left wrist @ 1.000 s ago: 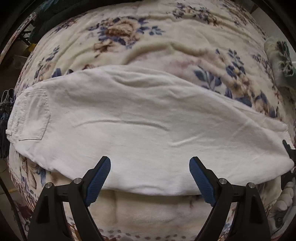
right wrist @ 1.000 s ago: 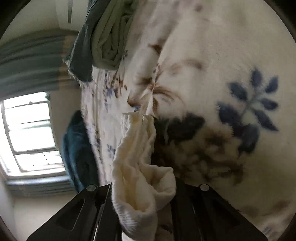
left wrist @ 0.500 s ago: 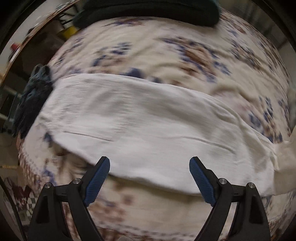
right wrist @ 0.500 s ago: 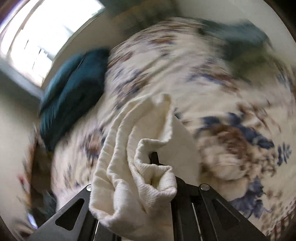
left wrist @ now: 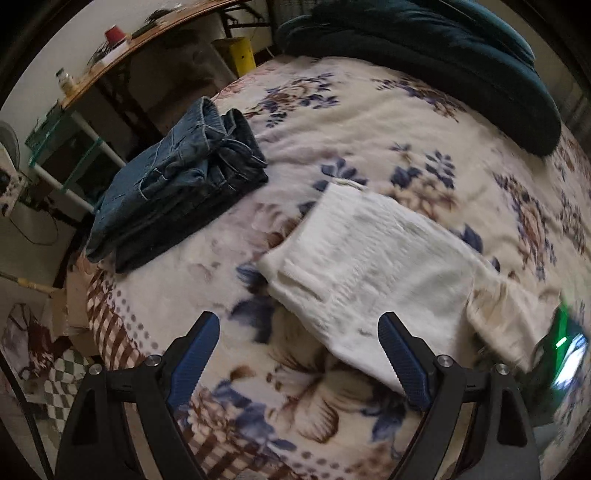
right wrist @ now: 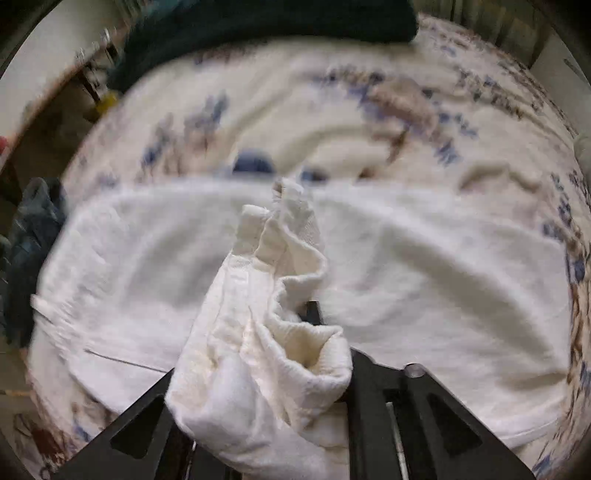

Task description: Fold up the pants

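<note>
White pants (left wrist: 369,251) lie flat on the floral blanket (left wrist: 369,122). My left gripper (left wrist: 297,319) hangs open above the blanket at the near edge of the pants' left end, with nothing between its blue pads (left wrist: 195,350). In the right wrist view, a bunched end of the pants (right wrist: 266,332) is held up over the flat part of the pants (right wrist: 443,277). My right gripper (right wrist: 273,325) holds that bunch; its jaws are opening with the cloth still wadded between them. The cloth hides most of both fingers.
Folded blue jeans (left wrist: 177,192) lie at the bed's left edge, beyond the white pants. A dark teal cushion (left wrist: 443,55) fills the far side. Left of the bed stand a desk with a red cup (left wrist: 114,35) and a yellow box (left wrist: 236,55). A blurred green-lit device (left wrist: 565,343) shows at the right.
The left gripper has swung left along the pants, so the jeans and bed edge now show. The right gripper rolled and carried the bunched end across over the flat pants.
</note>
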A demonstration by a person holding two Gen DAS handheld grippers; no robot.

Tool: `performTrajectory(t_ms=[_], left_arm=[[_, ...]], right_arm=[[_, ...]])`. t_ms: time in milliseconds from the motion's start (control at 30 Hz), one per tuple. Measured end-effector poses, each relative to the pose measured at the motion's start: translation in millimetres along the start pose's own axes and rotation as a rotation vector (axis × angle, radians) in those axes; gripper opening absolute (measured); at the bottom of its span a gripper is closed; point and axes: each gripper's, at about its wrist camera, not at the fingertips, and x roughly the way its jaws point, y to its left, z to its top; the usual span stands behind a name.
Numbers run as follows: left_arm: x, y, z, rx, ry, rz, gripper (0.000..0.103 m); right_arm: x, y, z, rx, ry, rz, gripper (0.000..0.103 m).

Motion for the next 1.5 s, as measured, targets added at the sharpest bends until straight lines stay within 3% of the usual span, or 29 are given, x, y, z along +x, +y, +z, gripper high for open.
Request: performTrajectory(t_ms=[33, 67, 100, 133, 233, 333, 400, 467, 567, 600, 667, 733, 767, 800, 867, 1100, 1133, 1167, 1200, 1267, 1367, 1433, 1500], left_arm=[[1, 2, 4, -0.008, 0.005, -0.018, 0.088], [1, 2, 8, -0.017, 0.008, -0.042, 0.088], [0, 1, 12, -0.029, 0.007, -0.076, 0.088], [-2, -2, 15, -0.038, 0.01, -0.11, 0.088], [1, -26, 22, -0.036, 0.062, -0.235, 0.088], [27, -76, 13, -0.008, 0.218, -0.361, 0.088], [46, -108, 2, 0.025, 0.3, -0.403, 0.088], [66, -146, -10, 0.114, 0.373, -0.423, 0.088], [95, -185, -34, 0.221, 0.509, -0.372, 0.086], [102, -190, -43, 0.23, 0.538, -0.362, 0.086], [102, -193, -52, 0.251, 0.506, -0.33, 0.083], [100, -191, -55, 0.26, 0.461, -0.304, 0.06], [98, -188, -55, 0.267, 0.434, -0.284, 0.036], [95, -185, -54, 0.269, 0.414, -0.271, 0.025], [91, -179, -53, 0.268, 0.404, -0.274, 0.017], [65, -169, -67, 0.356, 0.368, -0.247, 0.017], [63, -169, -67, 0.355, 0.36, -0.244, 0.017], [62, -168, -66, 0.345, 0.359, -0.246, 0.017], [60, -167, -63, 0.331, 0.359, -0.252, 0.016], [55, -164, -62, 0.322, 0.345, -0.25, 0.016], [72, -153, -63, 0.332, 0.355, -0.191, 0.016], [88, -145, -62, 0.315, 0.43, -0.204, 0.016], [84, -136, -52, 0.246, 0.411, -0.241, 0.02]], right_arm=[[2, -3, -2, 0.005, 0.021, 0.008, 0.025], [0, -5, -4, 0.004, 0.052, 0.058, 0.044], [-6, -9, -5, 0.008, 0.076, 0.138, 0.083], [-16, -16, -7, 0.033, 0.098, 0.246, 0.097], [-51, -49, -12, 0.1, 0.101, 0.384, 0.098], [-85, -98, -26, 0.217, 0.117, 0.347, 0.098], [-101, -146, -40, 0.362, 0.119, 0.32, 0.098], [-105, -194, -56, 0.529, 0.119, 0.337, 0.092], [-97, -245, -80, 0.706, 0.129, 0.35, 0.065], [-92, -256, -87, 0.751, 0.137, 0.353, 0.061], [-80, -275, -100, 0.833, 0.157, 0.375, 0.061], [-70, -289, -104, 0.907, 0.175, 0.417, 0.061], [-63, -291, -107, 0.928, 0.186, 0.435, 0.061], [-56, -292, -110, 0.947, 0.218, 0.431, 0.06], [-50, -294, -120, 1.042, 0.246, 0.477, 0.06], [-36, -279, -126, 1.082, 0.261, 0.533, 0.056], [-33, -277, -124, 1.072, 0.267, 0.507, 0.048], [-32, -276, -125, 1.072, 0.274, 0.452, 0.015], [-33, -275, -128, 1.08, 0.279, 0.437, 0.01], [-41, -274, -133, 1.086, 0.258, 0.439, 0.009], [-50, -272, -136, 1.036, 0.247, 0.397, 0.009], [-39, -274, -139, 1.027, 0.288, 0.409, 0.009], [-32, -278, -137, 0.999, 0.332, 0.449, 0.012]])
